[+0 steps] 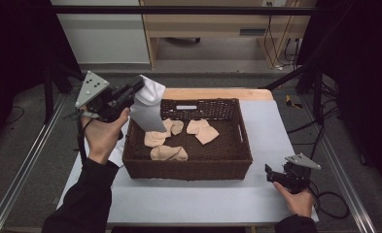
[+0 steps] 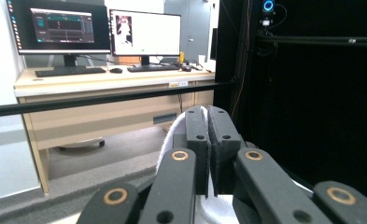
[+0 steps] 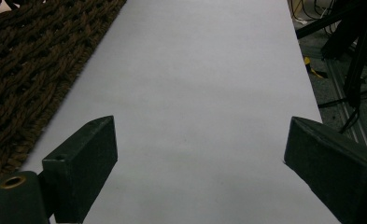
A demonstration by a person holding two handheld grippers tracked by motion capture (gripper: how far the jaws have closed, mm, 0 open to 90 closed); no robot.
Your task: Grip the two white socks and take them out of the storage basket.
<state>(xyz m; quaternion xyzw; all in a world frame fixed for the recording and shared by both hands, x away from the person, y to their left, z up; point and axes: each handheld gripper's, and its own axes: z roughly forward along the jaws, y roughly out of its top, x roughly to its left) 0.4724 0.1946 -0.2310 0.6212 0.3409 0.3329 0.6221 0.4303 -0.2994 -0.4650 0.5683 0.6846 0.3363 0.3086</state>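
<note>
Jaws of the left gripper (image 1: pixel 139 87) were pressed together on the upper edge of a white fabric sock (image 1: pixel 147 107), and the left gripper view showed the two black pads nearly meeting with white cloth (image 2: pixel 172 135) bunched beside and beneath them. This pinch at one end let the sock hang freely under its own weight, its lower end dangling over the far left corner of the dark brown woven wicker basket (image 1: pixel 188 170) and clear of the contents. The gripper pointed level and away from the person, which held the cloth above the basket rim rather than dragging it across the weave. Three beige socks lay inside the basket: one at the near left (image 1: pixel 168 153), one near the middle (image 1: pixel 162 133) and one toward the far right (image 1: pixel 202 131). The basket stood on the pale grey table surface (image 1: pixel 271 145), toward its far edge and left of centre. Jaws of the right gripper (image 1: pixel 271 172) were spread wide with nothing between them; the right gripper view showed bare table (image 3: pixel 195 93) between the two pads and the basket wall (image 3: pixel 27 70) off to one side. That gripper rested low near the table's near right corner, just beside the basket, probably parked there to stay clear of the lifted sock while remaining within reach of the basket.
</note>
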